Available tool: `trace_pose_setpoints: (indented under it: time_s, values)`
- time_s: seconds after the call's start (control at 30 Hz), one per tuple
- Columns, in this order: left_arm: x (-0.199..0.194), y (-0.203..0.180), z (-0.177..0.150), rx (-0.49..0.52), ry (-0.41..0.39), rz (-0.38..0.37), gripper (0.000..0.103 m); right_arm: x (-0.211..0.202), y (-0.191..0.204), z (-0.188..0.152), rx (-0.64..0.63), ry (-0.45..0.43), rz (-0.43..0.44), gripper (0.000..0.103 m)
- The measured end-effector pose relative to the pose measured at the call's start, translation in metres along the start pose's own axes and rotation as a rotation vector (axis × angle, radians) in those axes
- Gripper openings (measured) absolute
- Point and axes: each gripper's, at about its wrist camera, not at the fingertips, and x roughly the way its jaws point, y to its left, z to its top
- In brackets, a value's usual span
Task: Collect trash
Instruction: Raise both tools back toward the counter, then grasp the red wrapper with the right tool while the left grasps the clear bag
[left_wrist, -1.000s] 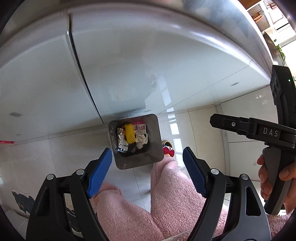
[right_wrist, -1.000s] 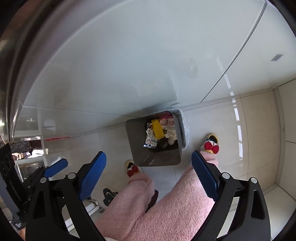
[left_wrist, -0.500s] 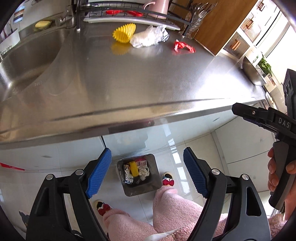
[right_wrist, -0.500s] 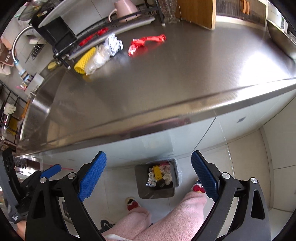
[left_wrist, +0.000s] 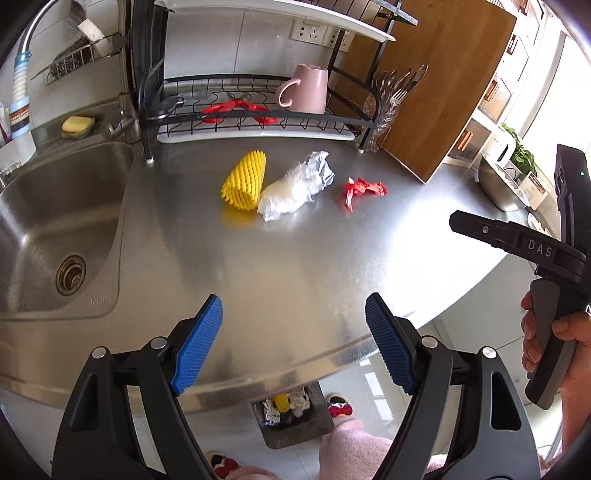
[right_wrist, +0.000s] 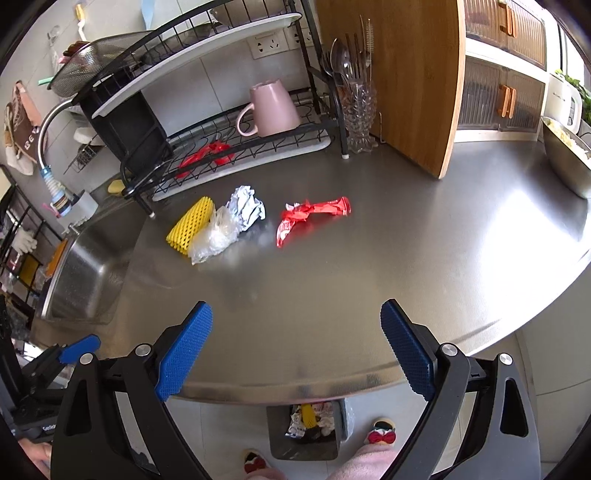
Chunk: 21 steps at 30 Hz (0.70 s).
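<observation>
On the steel counter (left_wrist: 295, 266) lie a yellow foam net (left_wrist: 243, 181) (right_wrist: 191, 225), a clear plastic bag (left_wrist: 286, 194) (right_wrist: 216, 236), a crumpled foil ball (left_wrist: 319, 168) (right_wrist: 246, 204) and a red wrapper (left_wrist: 360, 190) (right_wrist: 310, 216). A grey trash bin (left_wrist: 295, 417) (right_wrist: 308, 430) with several scraps stands on the floor below the counter edge. My left gripper (left_wrist: 293, 347) is open and empty above the counter's near edge. My right gripper (right_wrist: 295, 350) is also open and empty, well short of the trash.
A sink (left_wrist: 48, 229) is at the left. A dish rack (left_wrist: 258, 110) with a pink mug (left_wrist: 306, 88) and red scissors stands at the back. A wooden cutting board (left_wrist: 443, 85) leans at back right, a steel bowl (right_wrist: 569, 158) far right.
Both grippers have risen from facing the floor and bin to facing the countertop; the trash on the counter now fills the middle of both views. Both stay open.
</observation>
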Motion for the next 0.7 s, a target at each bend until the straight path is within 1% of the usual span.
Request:
trace_pose_setpoints:
  time_s: [0.2, 0.23, 0.33, 0.4, 0.47, 0.6, 0.63, 0.7]
  values:
    - [0.025, 0.0, 0.035, 0.019, -0.012, -0.015, 0.074, 0.024, -0.005, 0.032, 0.003, -0.007, 0.0, 0.092]
    - [0.03, -0.001, 0.041, 0.02, -0.014, -0.021, 0.073, 0.029, -0.006, 0.037, 0.001, -0.005, -0.003, 0.092]
    - [0.045, -0.003, 0.056, 0.032, -0.023, -0.036, 0.065, 0.049, -0.01, 0.051, 0.006, 0.011, -0.002, 0.092]
    - [0.057, -0.005, 0.064, 0.043, -0.02, -0.059, 0.055, 0.061, -0.013, 0.057, 0.01, 0.027, 0.004, 0.089]
    - [0.068, -0.006, 0.072, 0.055, -0.019, -0.065, 0.05, 0.071, -0.014, 0.062, 0.003, 0.037, 0.011, 0.085]
    - [0.088, -0.006, 0.086, 0.066, -0.017, -0.07, 0.048, 0.09, -0.015, 0.073, -0.018, 0.061, 0.011, 0.078]
    - [0.092, -0.007, 0.088, 0.071, -0.013, -0.07, 0.048, 0.095, -0.016, 0.076, -0.02, 0.066, 0.012, 0.074]
    - [0.1, -0.007, 0.091, 0.079, -0.002, -0.069, 0.048, 0.104, -0.016, 0.081, -0.022, 0.073, 0.011, 0.073]
